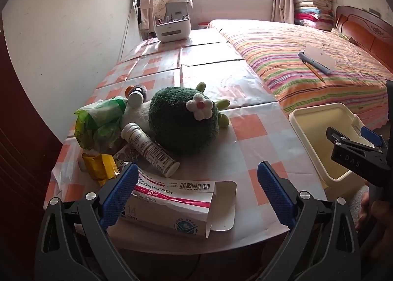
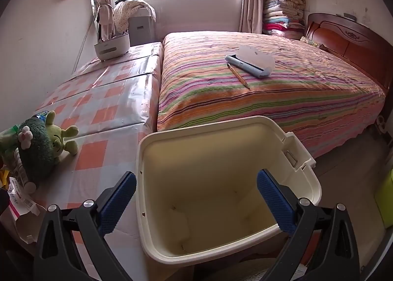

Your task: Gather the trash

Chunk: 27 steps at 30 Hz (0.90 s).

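Medicine box point(image 1: 172, 204) between spread left tongs point(image 1: 197, 195), plush toy point(image 1: 183, 119) behind, right tongs point(image 2: 196, 203) spread over bin point(image 2: 147, 158)

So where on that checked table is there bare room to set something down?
Free: the checked tablecloth between the plush toy and the cream bin, and beyond it toward the white caddy. Crowded: the near left corner, with tube, wrappers and medicine box.

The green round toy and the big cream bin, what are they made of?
The green toy looks like soft plush fabric: its surface is fuzzy and it has a stitched flower. The cream bin looks like hard, smooth plastic with a slight sheen: it has a moulded rim and a clip on the side.
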{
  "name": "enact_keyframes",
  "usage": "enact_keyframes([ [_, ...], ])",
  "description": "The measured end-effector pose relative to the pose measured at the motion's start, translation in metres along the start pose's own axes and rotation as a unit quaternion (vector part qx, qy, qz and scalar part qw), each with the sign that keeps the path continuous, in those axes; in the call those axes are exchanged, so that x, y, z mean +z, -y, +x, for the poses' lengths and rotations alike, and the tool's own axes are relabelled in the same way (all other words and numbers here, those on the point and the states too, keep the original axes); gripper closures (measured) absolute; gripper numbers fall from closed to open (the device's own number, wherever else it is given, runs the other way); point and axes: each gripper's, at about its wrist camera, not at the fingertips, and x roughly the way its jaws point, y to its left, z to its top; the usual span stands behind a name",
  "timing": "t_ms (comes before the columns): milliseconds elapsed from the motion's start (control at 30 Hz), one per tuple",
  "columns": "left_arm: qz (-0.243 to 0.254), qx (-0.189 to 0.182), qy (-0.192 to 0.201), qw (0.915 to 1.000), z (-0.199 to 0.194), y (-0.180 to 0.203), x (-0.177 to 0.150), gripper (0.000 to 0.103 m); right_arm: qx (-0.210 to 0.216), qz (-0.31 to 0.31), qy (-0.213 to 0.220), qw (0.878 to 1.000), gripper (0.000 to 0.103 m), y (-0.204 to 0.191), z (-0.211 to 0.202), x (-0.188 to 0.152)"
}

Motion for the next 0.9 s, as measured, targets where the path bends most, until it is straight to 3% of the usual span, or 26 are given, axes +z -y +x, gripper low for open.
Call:
enact_keyframes([
  [900, 0.007, -0.001, -0.012, 0.9999, 0.0031, 0.0007, -0.0051, 0.007, 0.008, 0.008, -0.007, 1.000, 0.007, -0.0010, 0.0022, -0.0022],
])
